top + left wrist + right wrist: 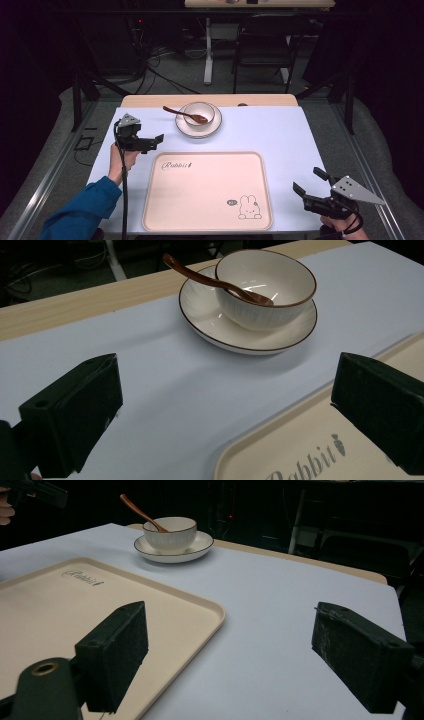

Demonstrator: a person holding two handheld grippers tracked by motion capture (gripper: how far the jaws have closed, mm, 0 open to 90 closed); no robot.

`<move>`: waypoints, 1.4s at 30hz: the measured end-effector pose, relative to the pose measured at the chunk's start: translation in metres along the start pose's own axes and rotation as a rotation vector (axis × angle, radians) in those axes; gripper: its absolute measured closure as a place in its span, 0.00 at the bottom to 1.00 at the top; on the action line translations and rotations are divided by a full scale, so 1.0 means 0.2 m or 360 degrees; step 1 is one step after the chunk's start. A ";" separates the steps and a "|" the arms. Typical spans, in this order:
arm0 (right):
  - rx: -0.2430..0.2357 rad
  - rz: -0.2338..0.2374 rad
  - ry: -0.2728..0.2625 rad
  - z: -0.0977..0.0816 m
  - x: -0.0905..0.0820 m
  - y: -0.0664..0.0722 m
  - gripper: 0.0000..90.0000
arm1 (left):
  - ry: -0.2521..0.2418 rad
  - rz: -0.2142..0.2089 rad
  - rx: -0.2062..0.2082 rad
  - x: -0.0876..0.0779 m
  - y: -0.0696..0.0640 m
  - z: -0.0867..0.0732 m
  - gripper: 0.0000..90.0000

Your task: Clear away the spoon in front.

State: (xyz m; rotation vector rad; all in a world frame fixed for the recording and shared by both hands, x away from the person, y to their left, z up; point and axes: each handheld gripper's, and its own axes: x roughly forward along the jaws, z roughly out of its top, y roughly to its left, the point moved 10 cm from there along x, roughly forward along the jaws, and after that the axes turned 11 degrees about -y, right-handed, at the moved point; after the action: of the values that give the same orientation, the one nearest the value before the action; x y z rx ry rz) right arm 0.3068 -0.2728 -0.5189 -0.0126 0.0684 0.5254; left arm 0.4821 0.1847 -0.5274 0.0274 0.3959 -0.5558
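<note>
Left gripper (pixel 152 142) left of centre, jaws apart, empty. Right gripper (pixel 311 184) lower right, jaws apart, empty. Bowl (pixel 199 113) with spoon (pixel 183 114) on saucer (pixel 186 128), top centre. Tray (pixel 207 192) centre.

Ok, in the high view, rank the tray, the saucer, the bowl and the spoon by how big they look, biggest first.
1. Tray, by far the largest.
2. Saucer.
3. Bowl, sitting on the saucer.
4. Spoon: about as long as the bowl is wide, but much thinner.
</note>
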 end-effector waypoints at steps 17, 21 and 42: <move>-0.0009 0.0001 -0.0005 0.00 0.00 0.00 0.16 | -0.0031 0.0002 -0.0060 0.17 -0.01 0.07 0.01; -0.0008 0.0002 -0.0005 0.00 0.00 0.00 0.16 | -0.0043 0.0017 -0.0090 0.21 -0.01 0.08 0.01; -0.0007 -0.0001 -0.0011 0.00 0.00 -0.01 0.16 | -0.0060 0.0041 -0.0192 0.38 0.01 0.11 0.03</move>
State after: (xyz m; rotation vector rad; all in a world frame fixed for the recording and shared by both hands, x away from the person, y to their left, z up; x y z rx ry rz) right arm 0.3070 -0.2740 -0.5184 -0.0149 0.0603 0.5251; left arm 0.5493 0.1445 -0.5359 -0.0938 0.3911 -0.5054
